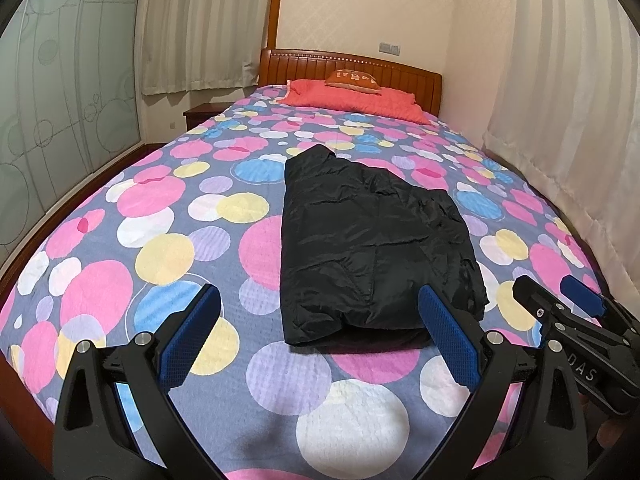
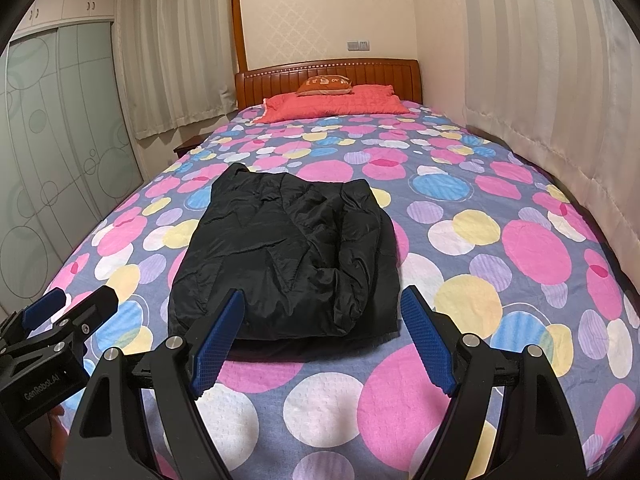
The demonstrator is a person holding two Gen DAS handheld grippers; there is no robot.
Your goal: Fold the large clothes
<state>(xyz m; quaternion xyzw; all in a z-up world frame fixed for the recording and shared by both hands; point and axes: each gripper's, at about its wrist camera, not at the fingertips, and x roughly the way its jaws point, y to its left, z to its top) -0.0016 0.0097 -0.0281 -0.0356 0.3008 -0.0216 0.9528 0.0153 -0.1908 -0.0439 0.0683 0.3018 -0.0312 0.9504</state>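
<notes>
A black puffy jacket (image 1: 368, 240) lies folded into a long rectangle on the bed, also in the right wrist view (image 2: 284, 256). My left gripper (image 1: 320, 300) is open and empty, held above the bed just short of the jacket's near edge. My right gripper (image 2: 322, 300) is open and empty, also just short of the near edge. Each gripper shows in the other's view: the right one at the right edge (image 1: 560, 292), the left one at the left edge (image 2: 76, 300).
The bed has a bedspread with coloured circles (image 1: 160, 220). A red pillow (image 1: 356, 100) and orange cushion (image 1: 352, 80) lie by the wooden headboard (image 1: 348, 64). Curtains (image 1: 580, 140) hang close on the right. Glass wardrobe doors (image 1: 60, 100) stand on the left.
</notes>
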